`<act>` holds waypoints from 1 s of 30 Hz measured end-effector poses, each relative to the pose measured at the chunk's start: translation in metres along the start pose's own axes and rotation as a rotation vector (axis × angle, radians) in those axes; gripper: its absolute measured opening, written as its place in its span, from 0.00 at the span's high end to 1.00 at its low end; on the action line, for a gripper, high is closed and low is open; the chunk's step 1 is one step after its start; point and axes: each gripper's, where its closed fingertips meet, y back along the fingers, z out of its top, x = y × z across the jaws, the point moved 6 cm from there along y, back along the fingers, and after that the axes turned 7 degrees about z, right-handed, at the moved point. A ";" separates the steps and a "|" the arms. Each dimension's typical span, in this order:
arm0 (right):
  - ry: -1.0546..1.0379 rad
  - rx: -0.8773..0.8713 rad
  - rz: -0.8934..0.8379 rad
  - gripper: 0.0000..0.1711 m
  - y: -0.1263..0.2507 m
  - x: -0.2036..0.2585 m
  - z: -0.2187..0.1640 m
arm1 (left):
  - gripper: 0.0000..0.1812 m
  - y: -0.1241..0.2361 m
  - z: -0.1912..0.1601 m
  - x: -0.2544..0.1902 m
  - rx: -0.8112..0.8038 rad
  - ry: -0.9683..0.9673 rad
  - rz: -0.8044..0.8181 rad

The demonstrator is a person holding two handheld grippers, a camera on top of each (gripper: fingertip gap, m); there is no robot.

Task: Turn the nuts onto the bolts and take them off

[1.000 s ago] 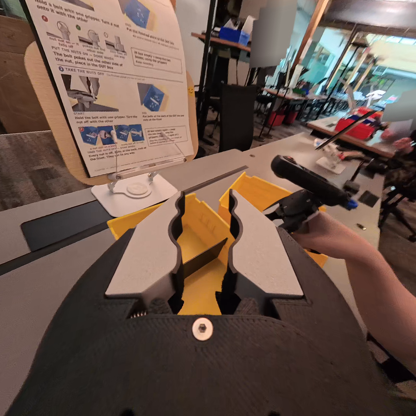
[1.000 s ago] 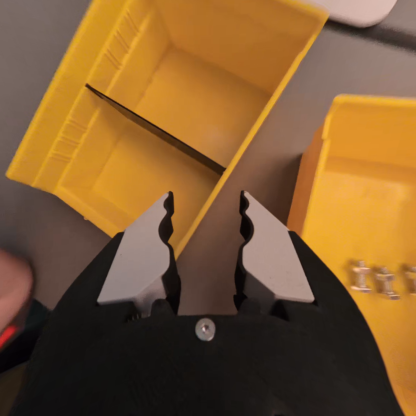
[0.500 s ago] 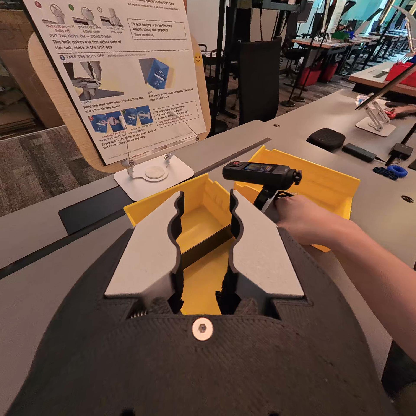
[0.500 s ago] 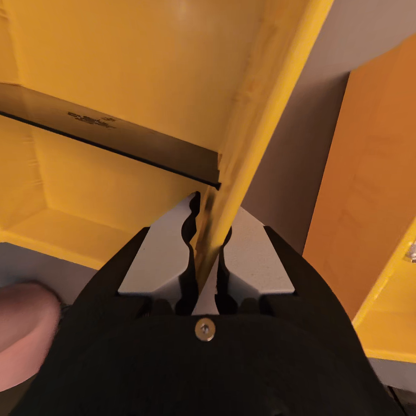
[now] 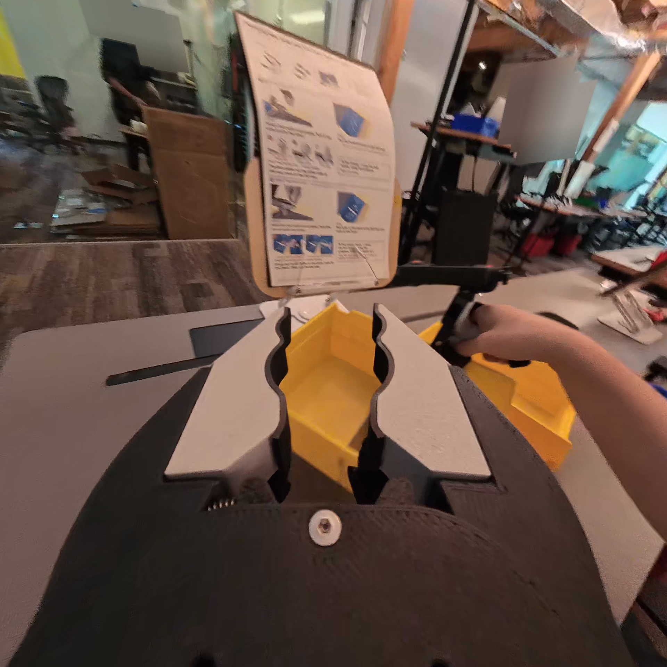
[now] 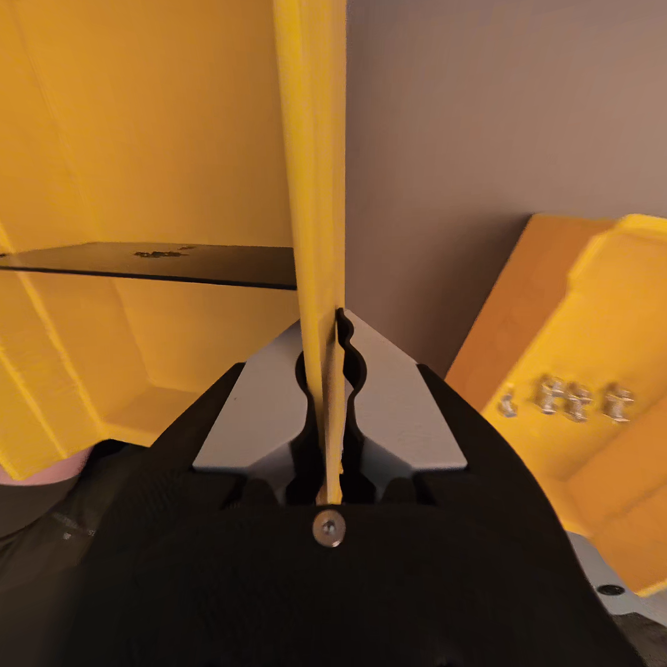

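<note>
**Right fingers clamped on a bin wall; left fingers apart above the counter**

The right gripper has its fingers closed on the side wall of a yellow divided bin, the wall running straight ahead between them. A black divider crosses this bin's interior to the left of the fingers. To the right of the fingers, apart from the gripped bin across a strip of grey counter, lies a second yellow bin; several bolts with nuts rest on its floor, blurred.

The left gripper holds its fingers apart, with nothing between them. Ahead, seen through the gap, is the divided bin's yellow interior. To the right of the fingers a hand grips the other tool. Beyond the fingertips stands an instruction sheet on a stand.
</note>
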 end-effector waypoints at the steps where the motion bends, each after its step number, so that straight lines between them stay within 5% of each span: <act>1: 0.010 -0.025 -0.005 0.97 0.016 -0.002 -0.001 | 0.74 0.008 0.002 0.006 -0.019 0.010 0.029; 7: 0.003 -0.158 -0.024 0.97 0.130 -0.063 -0.051 | 0.69 0.012 0.000 0.000 0.002 0.010 0.011; 13: -0.204 -0.228 -0.066 0.97 0.207 -0.185 -0.154 | 0.55 -0.079 -0.051 -0.087 0.278 -0.023 -0.237; 17: -0.369 -0.209 -0.102 0.96 0.223 -0.263 -0.224 | 0.52 -0.143 -0.124 -0.167 0.457 0.065 -0.393; 22: -0.529 -0.167 -0.173 0.96 0.220 -0.334 -0.297 | 0.49 -0.192 -0.202 -0.226 0.644 0.122 -0.400; 30: -0.630 -0.131 -0.119 0.94 0.196 -0.391 -0.366 | 0.47 -0.224 -0.236 -0.255 0.850 0.062 -0.266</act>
